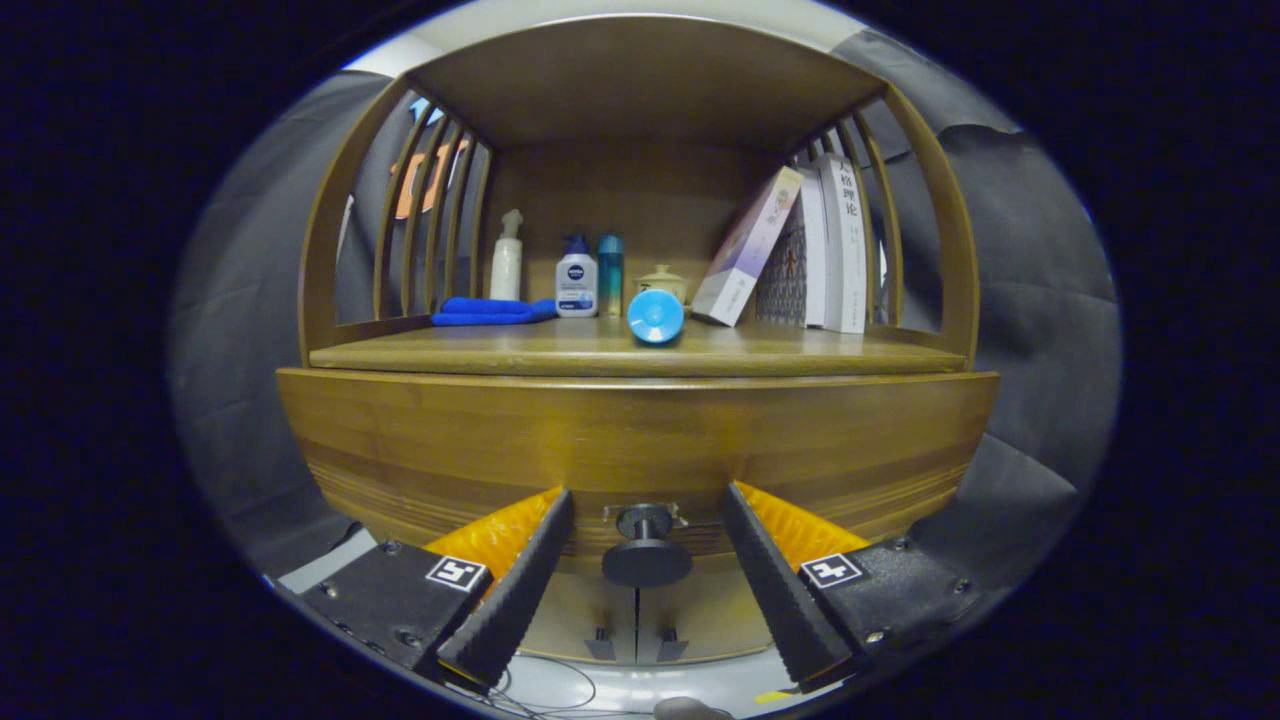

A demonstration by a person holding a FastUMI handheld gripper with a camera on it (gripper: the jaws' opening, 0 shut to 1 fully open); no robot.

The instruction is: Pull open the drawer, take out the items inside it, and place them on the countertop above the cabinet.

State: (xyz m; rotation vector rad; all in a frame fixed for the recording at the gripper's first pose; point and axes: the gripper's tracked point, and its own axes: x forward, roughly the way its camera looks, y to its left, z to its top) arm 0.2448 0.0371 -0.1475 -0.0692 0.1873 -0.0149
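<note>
Facing wooden countertop (560, 352); claw (646, 545) open around drawer knob (646, 560).

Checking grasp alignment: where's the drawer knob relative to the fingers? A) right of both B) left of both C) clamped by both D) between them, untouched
D: the drawer knob sits in the gap between the fingers of the open gripper, with space on both sides and neither finger touching it.

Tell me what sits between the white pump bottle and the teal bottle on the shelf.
In the gripper view, a white bottle with a blue cap stands between the white pump bottle and the teal bottle.
</note>
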